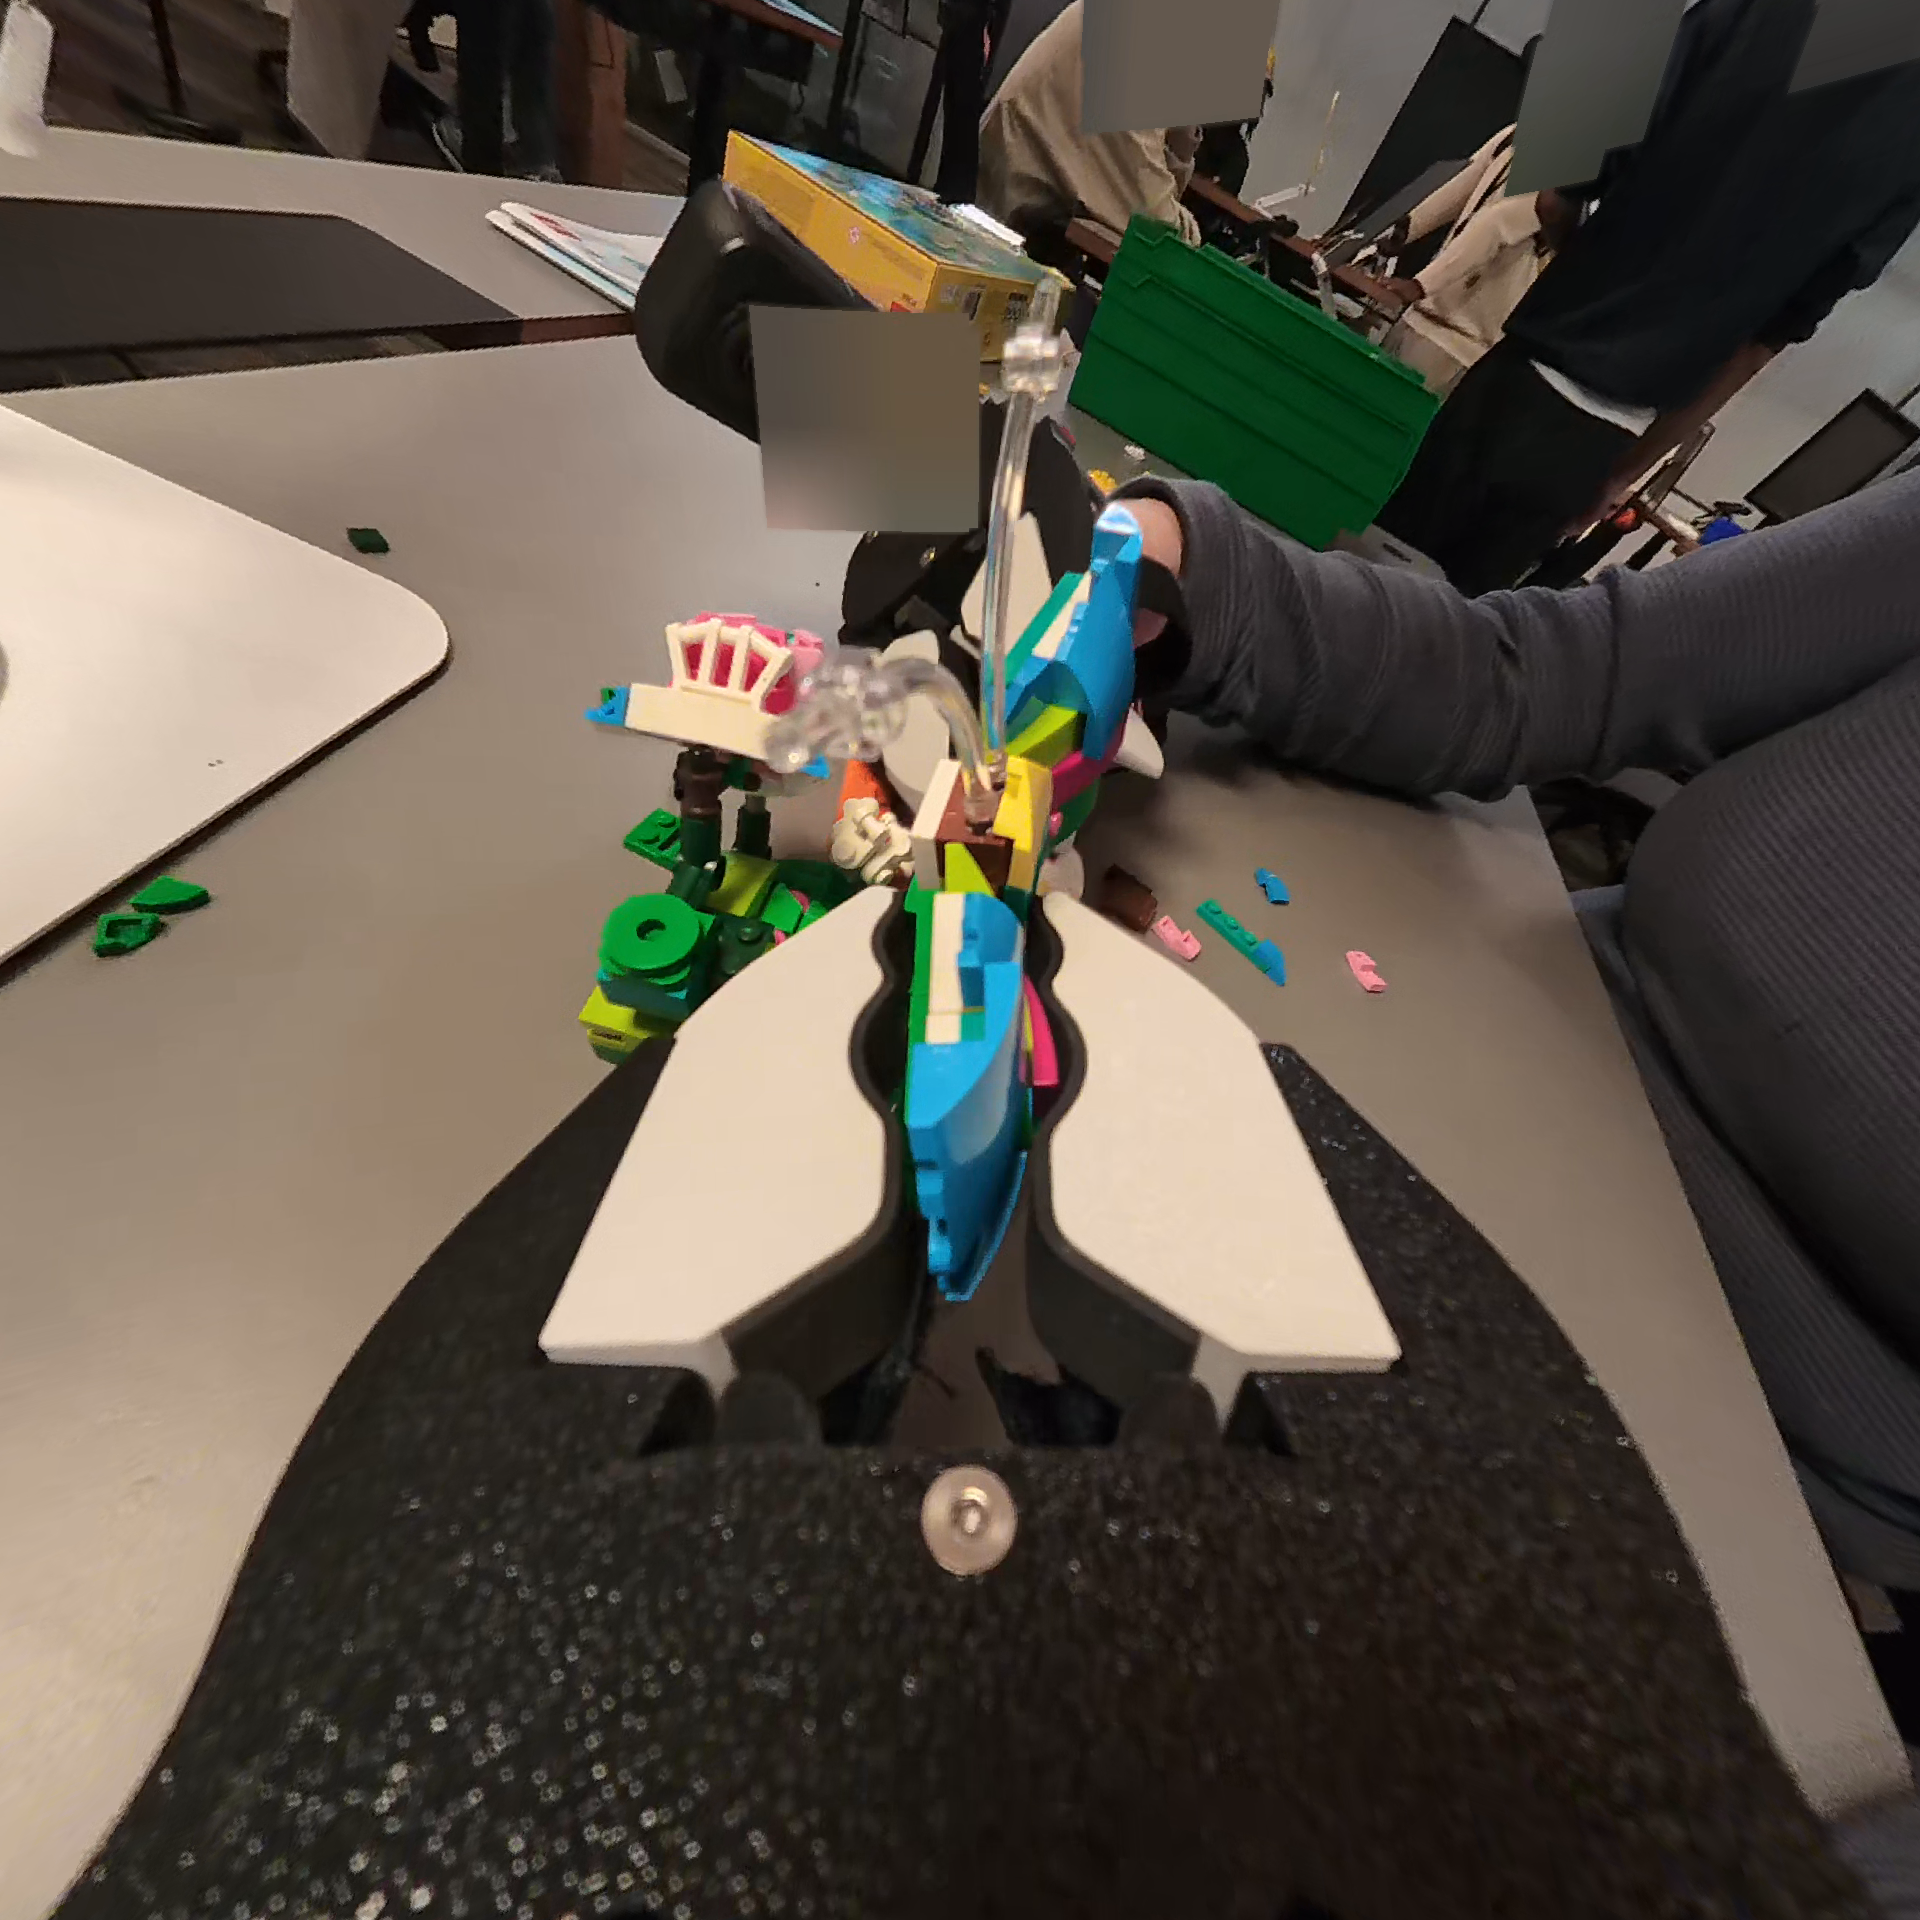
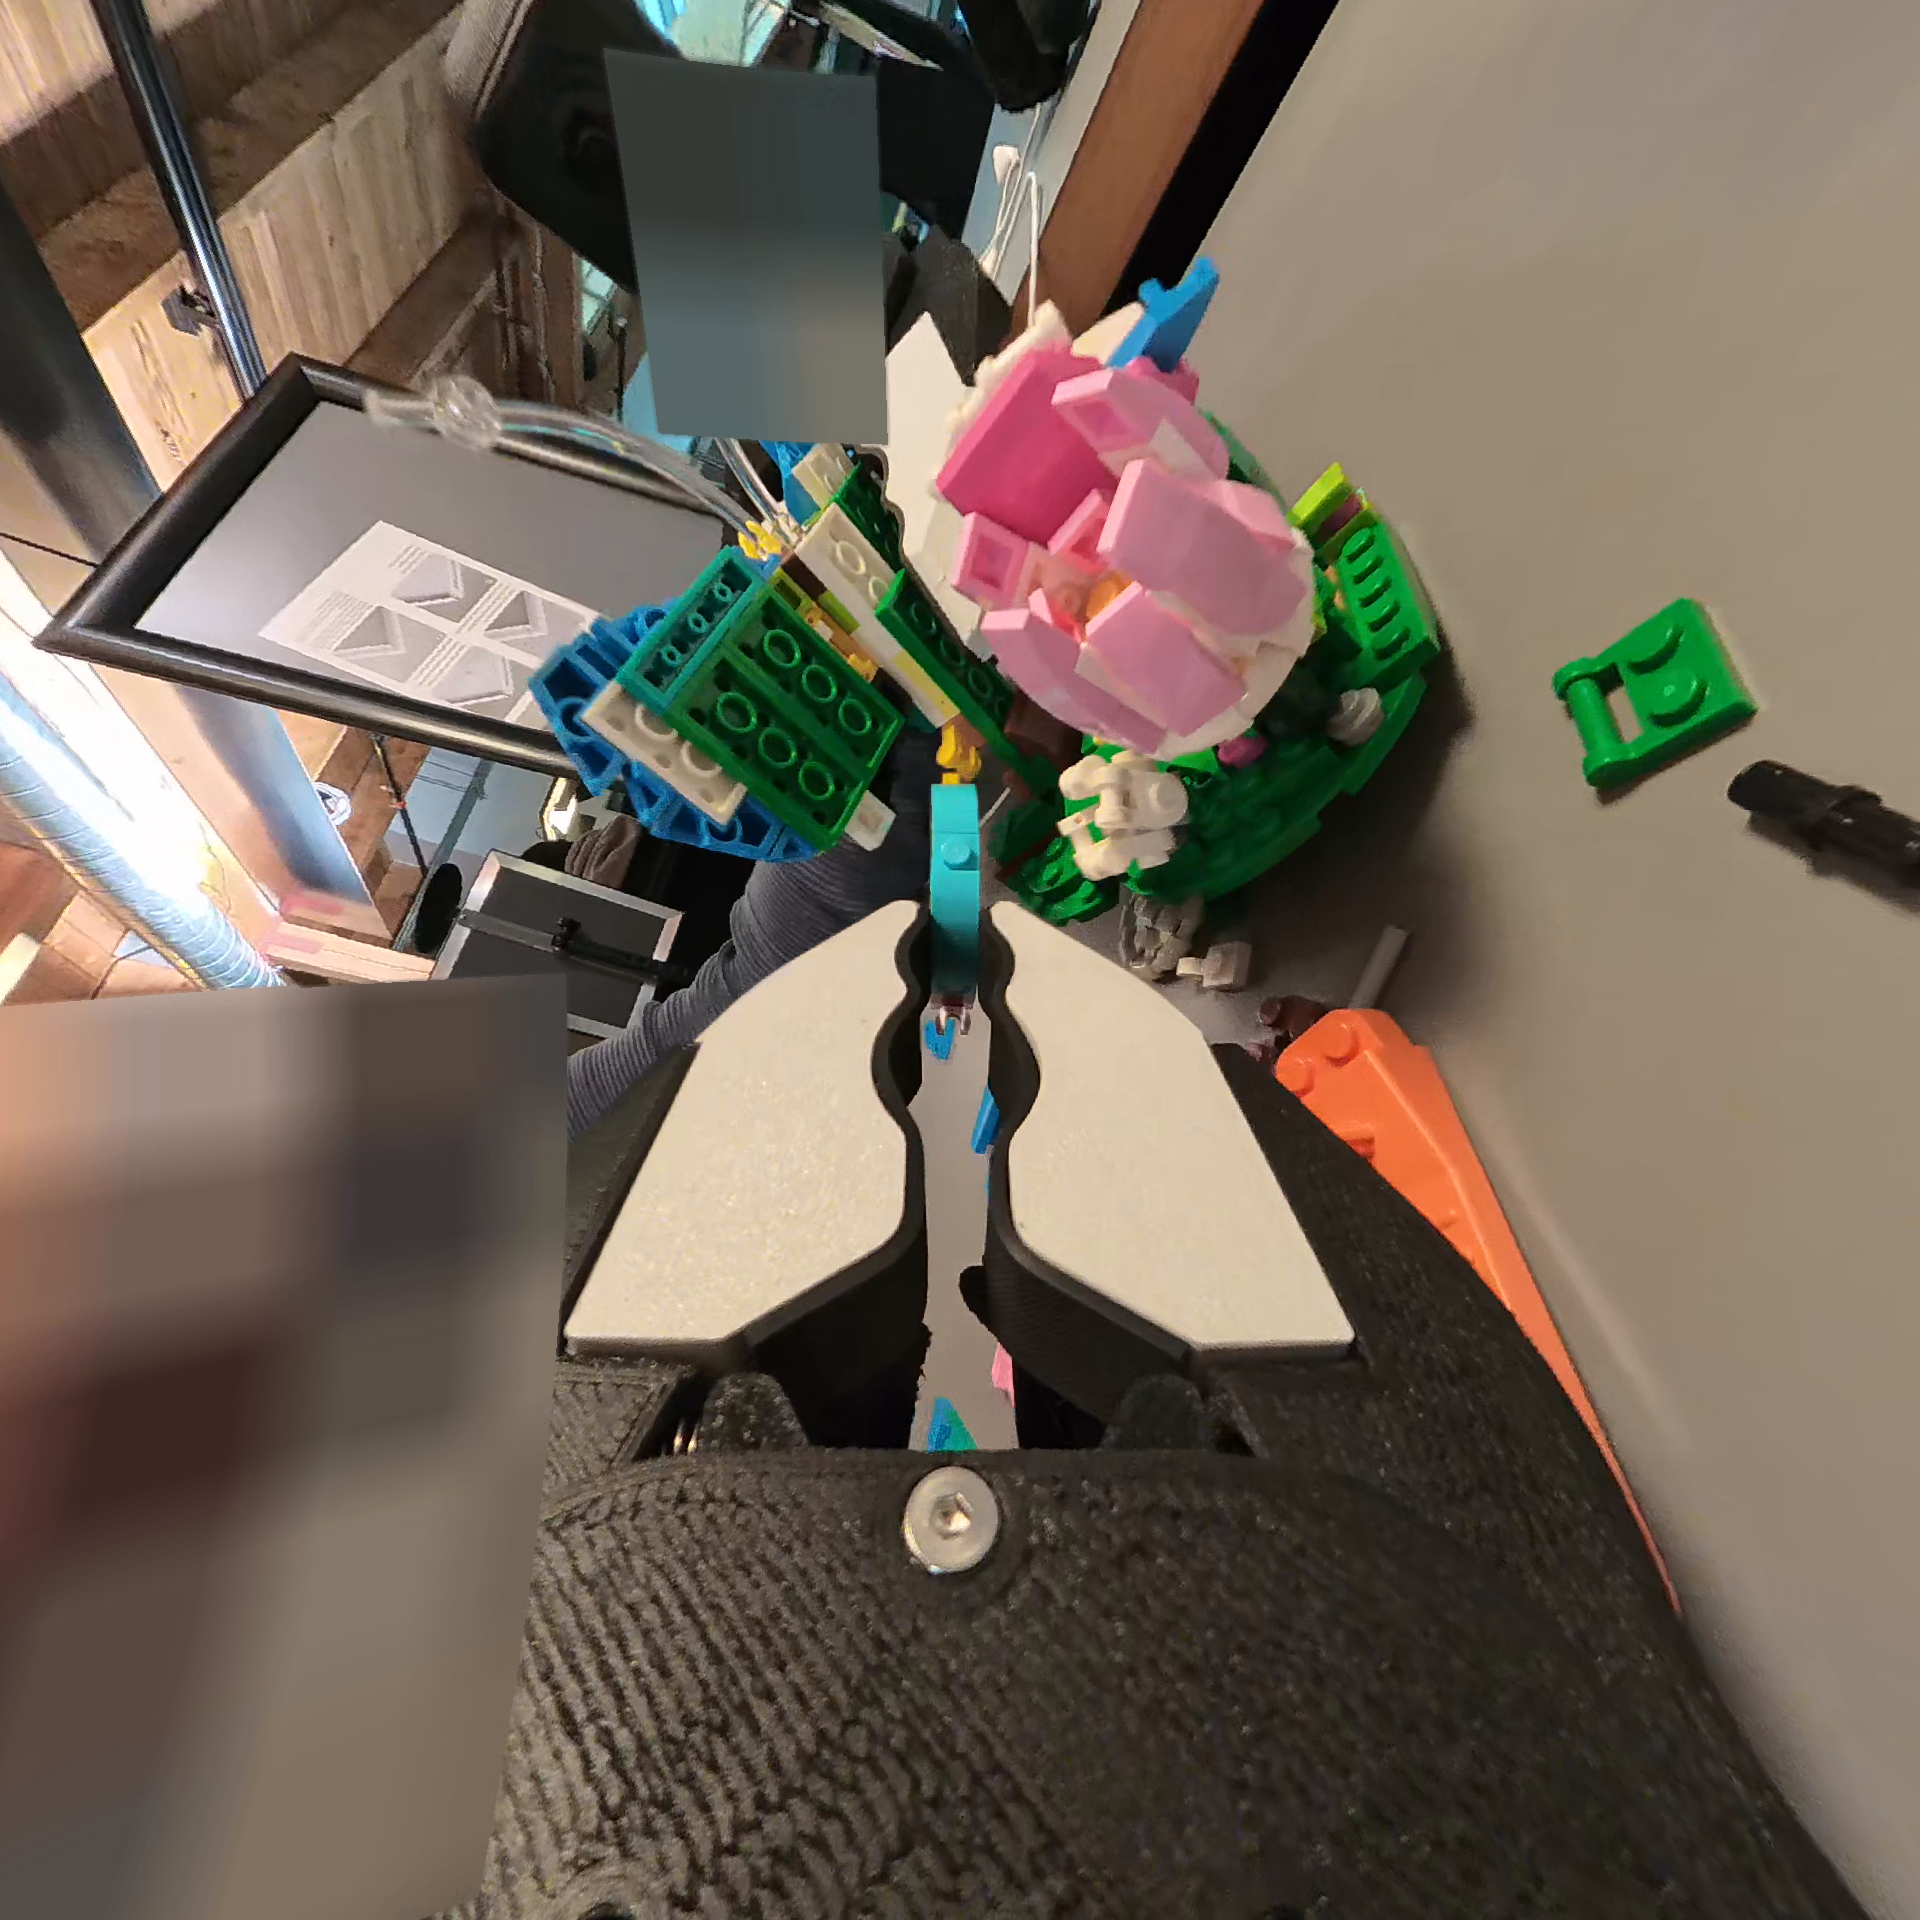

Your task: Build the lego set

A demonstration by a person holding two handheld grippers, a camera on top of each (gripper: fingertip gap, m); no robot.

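My left gripper [image 1: 961,904] is shut on a butterfly-like lego build [image 1: 971,1081] of blue, white, teal and lime pieces with clear antennae [image 1: 1003,540], held above the grey table [image 1: 416,1143]. Its studded underside shows in the right wrist view [image 2: 758,696]. My right gripper [image 2: 956,914] is shut on a small teal piece [image 2: 954,873], close under the build's edge. One of its white fingers [image 1: 1023,592] shows behind the build. A pink and white flower [image 2: 1122,582] stands on a green base [image 2: 1288,800], also seen in the left wrist view [image 1: 727,675].
Loose green [image 1: 145,914], pink [image 1: 1174,938] and teal [image 1: 1236,940] pieces lie on the table. A green hinge plate [image 2: 1652,691], a black pin [image 2: 1818,810] and an orange separator [image 2: 1455,1164] lie right of the flower. A yellow box [image 1: 894,244] and green crate [image 1: 1236,374] stand behind. My hands' fingertips stand some 4 cm from each other. About 8 cm separates my right fingertips from the orange separator [image 2: 1455,1164].
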